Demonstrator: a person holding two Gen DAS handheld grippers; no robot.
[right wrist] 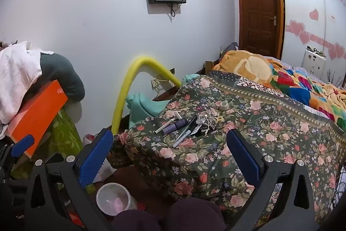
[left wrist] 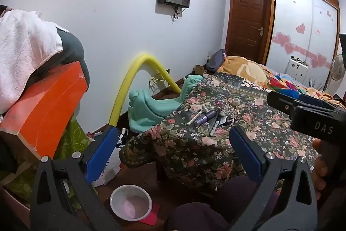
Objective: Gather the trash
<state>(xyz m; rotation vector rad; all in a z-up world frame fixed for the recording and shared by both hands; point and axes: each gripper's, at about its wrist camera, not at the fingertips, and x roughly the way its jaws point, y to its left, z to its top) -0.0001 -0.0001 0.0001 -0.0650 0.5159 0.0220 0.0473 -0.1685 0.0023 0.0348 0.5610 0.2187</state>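
A heap of small items (left wrist: 213,117) lies on the floral-cloth table (left wrist: 270,140): a razor, a purple tube, pens, tangled cord and a tape roll (left wrist: 236,101). The same heap (right wrist: 190,126) shows in the right wrist view. A clear plastic container (left wrist: 130,201) stands on the floor below the table edge; it also shows in the right wrist view (right wrist: 113,198). My left gripper (left wrist: 173,148) is open and empty, held above the floor before the table. My right gripper (right wrist: 170,151) is open and empty over the table's near corner; its body (left wrist: 307,112) shows at right in the left view.
An orange box (left wrist: 47,109) with a white towel (left wrist: 21,47) on it stands at left. A yellow foam tube (left wrist: 134,77) and a teal plastic toy (left wrist: 151,105) sit by the wall. A bed with a bright blanket (right wrist: 281,79) lies behind the table.
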